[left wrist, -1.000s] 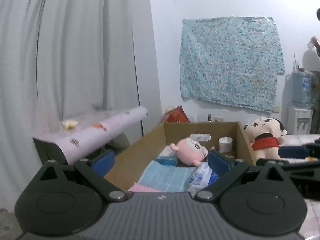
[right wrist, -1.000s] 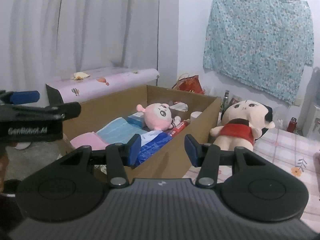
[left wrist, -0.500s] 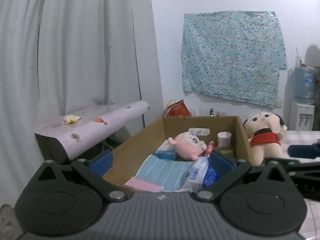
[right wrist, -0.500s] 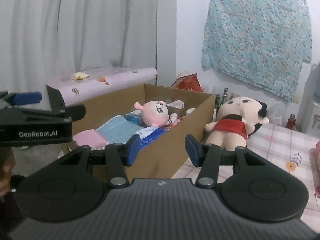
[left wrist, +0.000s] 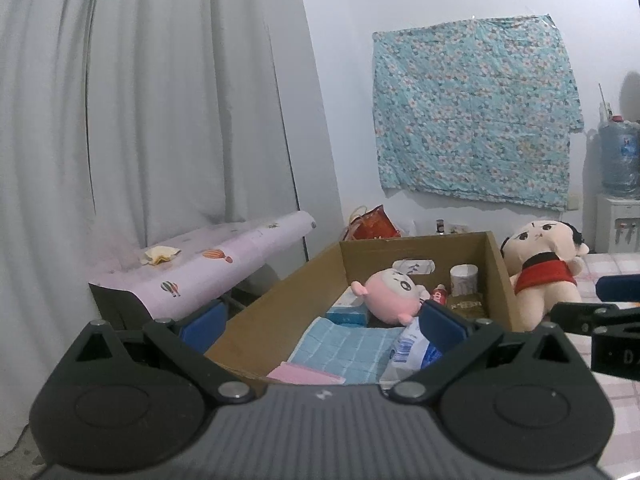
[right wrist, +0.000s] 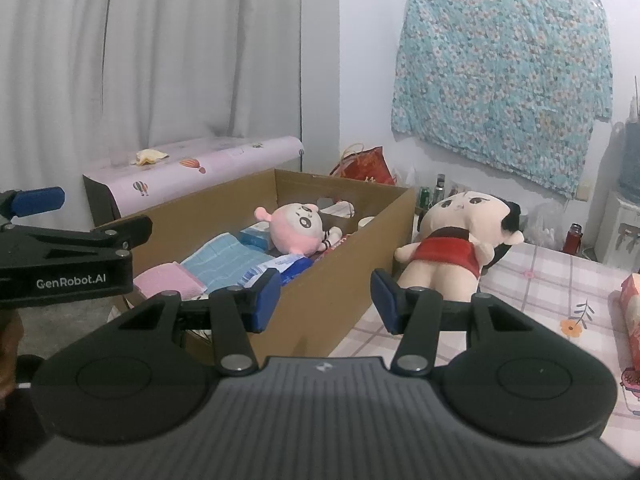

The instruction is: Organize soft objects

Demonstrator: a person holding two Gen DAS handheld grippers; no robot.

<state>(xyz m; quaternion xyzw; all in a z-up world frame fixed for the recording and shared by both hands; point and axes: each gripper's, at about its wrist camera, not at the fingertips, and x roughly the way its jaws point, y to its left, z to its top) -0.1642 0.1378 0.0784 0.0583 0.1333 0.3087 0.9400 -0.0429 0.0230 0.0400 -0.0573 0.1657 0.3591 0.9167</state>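
Observation:
An open cardboard box holds a pink round plush, a blue checked cloth, a pink cloth and a blue-white packet. A doll in a red top lies on the checked tablecloth just right of the box. My right gripper is open and empty, near the box's near right corner. My left gripper is wide open and empty, above the box's near end.
A bench under a lilac balloon-print cover stands left of the box against grey curtains. A red bag and bottles sit behind. A pink carton lies on the tablecloth at right. A water dispenser stands far right.
Both grippers have drawn back and risen a little from the box. The right gripper's jaws have opened wider. The doll and box contents have not moved.

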